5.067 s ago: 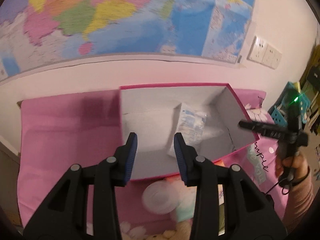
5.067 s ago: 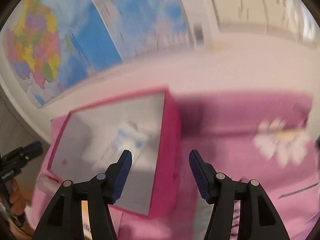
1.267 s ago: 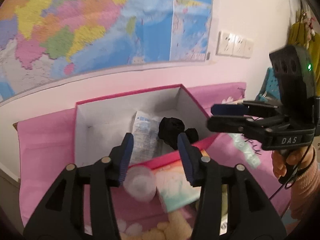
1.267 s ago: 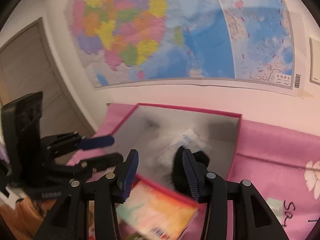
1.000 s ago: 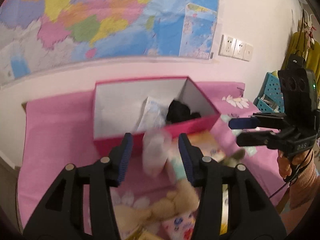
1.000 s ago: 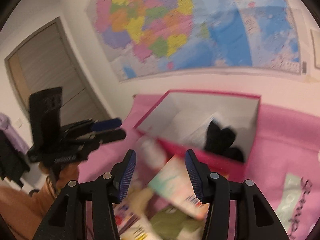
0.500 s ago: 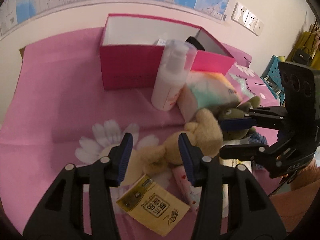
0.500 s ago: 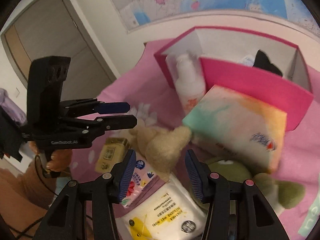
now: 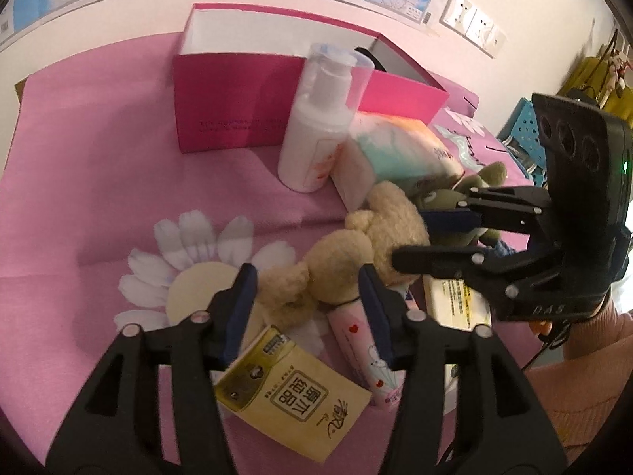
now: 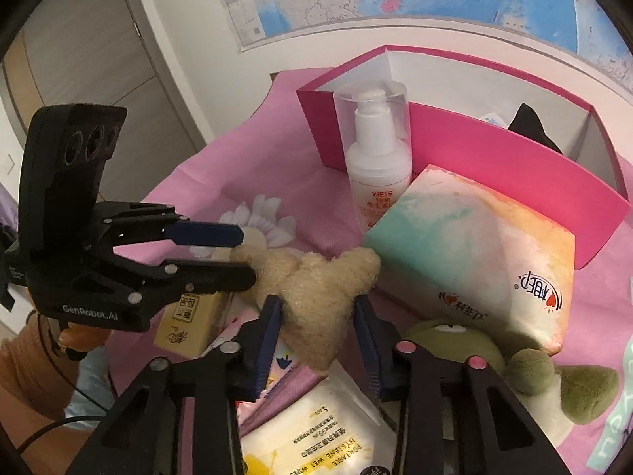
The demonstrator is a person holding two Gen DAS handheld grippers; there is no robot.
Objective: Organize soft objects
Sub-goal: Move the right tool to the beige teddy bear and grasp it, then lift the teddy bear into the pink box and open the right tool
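Beige plush bear [image 10: 316, 293] is now bracketed by the right gripper [image 10: 318, 330], whose jaws have just been closing and appear pressed on its head, low centre of the right view. The left gripper [image 9: 306, 308], jaws just opened wider, is spread over the bear's body without contact. A two-handed lift toward the pink box [image 9: 237, 99] at upper centre is judged imminent. Earlier, both grippers were aimed into the box; now they are lowered over the clutter on the table [image 9: 79, 198].

"GenRobot.AI" is printed on the left gripper [image 10: 241, 253]; "XIEHE" on the pump bottle [image 10: 378, 166]; "PORTABLE HYGIENE WET WIPES", upside down, on the wipes pack [image 10: 316, 431].
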